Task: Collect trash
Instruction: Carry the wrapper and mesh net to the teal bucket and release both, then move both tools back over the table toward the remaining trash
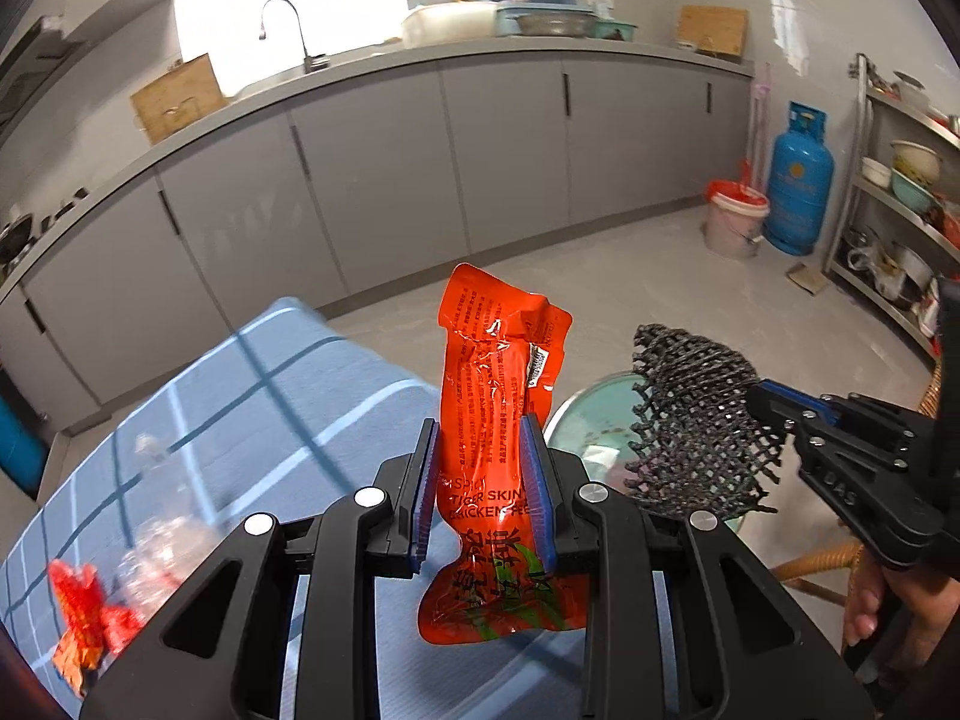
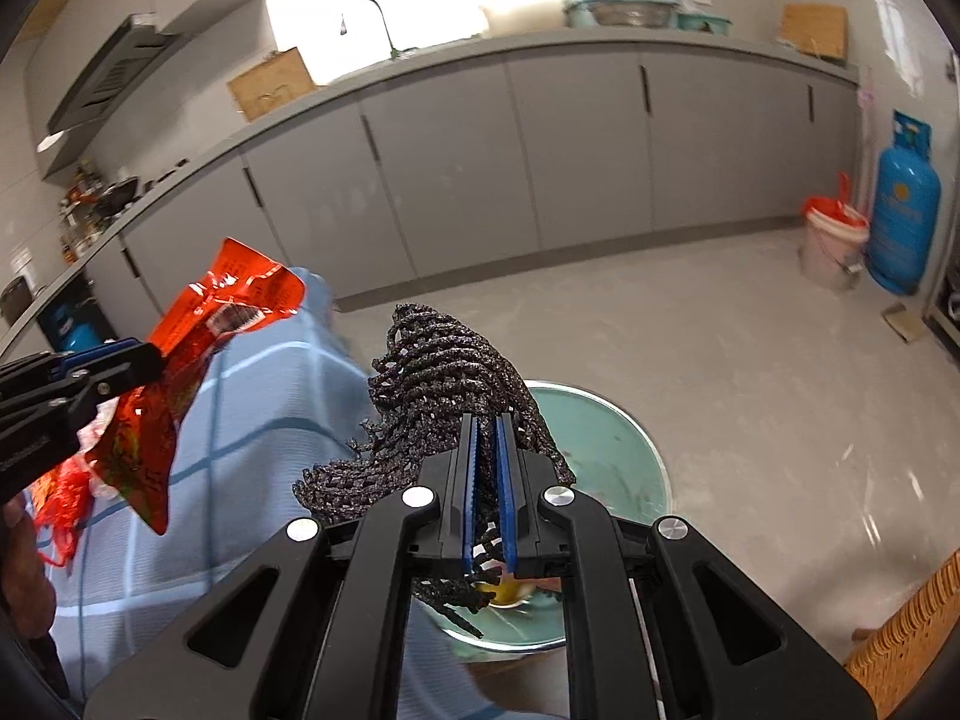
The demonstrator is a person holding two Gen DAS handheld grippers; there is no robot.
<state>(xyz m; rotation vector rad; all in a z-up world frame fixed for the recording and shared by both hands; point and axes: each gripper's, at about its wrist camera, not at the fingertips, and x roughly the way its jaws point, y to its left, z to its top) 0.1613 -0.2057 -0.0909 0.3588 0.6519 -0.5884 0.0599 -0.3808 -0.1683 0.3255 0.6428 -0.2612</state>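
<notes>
My left gripper (image 1: pixel 480 420) is shut on an orange chicken-feet snack wrapper (image 1: pixel 501 372) and holds it upright above the blue checked tablecloth (image 1: pixel 240 396). The wrapper also shows in the right wrist view (image 2: pixel 180 360), with the left gripper (image 2: pixel 144 363) at the left edge. My right gripper (image 2: pixel 487 420) is shut on a black foam mesh net (image 2: pixel 444 384) and holds it over a green round bin (image 2: pixel 612 444). The net (image 1: pixel 690 414) and right gripper (image 1: pixel 762 399) show at the right of the left wrist view, above the bin (image 1: pixel 588 420).
More trash lies on the tablecloth at the left: a crumpled orange wrapper (image 1: pixel 84 618) and clear plastic (image 1: pixel 156 546). A wicker chair (image 2: pixel 900 642) stands at the right. Grey cabinets (image 1: pixel 384 168), a white bucket (image 1: pixel 735 219) and a blue gas cylinder (image 1: pixel 801 180) stand beyond.
</notes>
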